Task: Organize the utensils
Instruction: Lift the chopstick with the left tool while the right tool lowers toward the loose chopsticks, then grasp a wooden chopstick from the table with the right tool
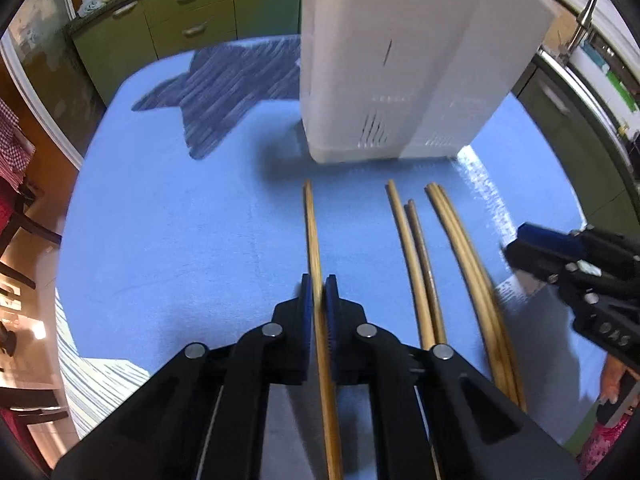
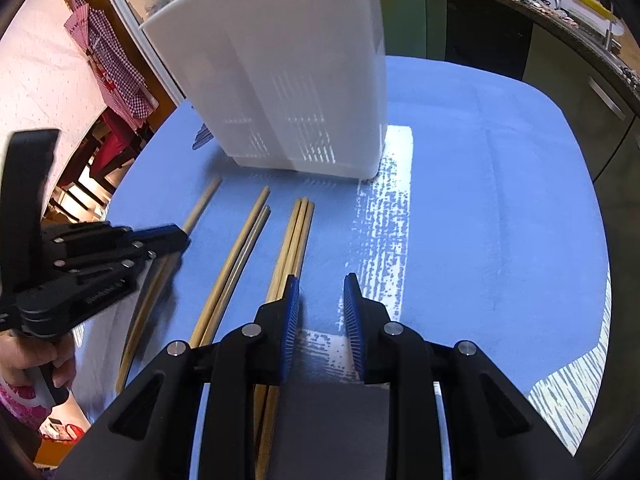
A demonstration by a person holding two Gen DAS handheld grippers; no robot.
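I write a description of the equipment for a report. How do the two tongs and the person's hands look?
Both the left tongs and the right tongs are black plastic linkages with round silver pivot pins and flat blue ribbed pads. Raised lettering marks the body; I cannot read it. Below the left hand pink patterned clothing shows. No cables are visible.

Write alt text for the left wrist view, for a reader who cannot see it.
The left gripper is shut on a single wooden chopstick lying on a blue tablecloth. More chopsticks lie to its right, a tall white utensil holder stands beyond them, and the right gripper shows at the right edge.
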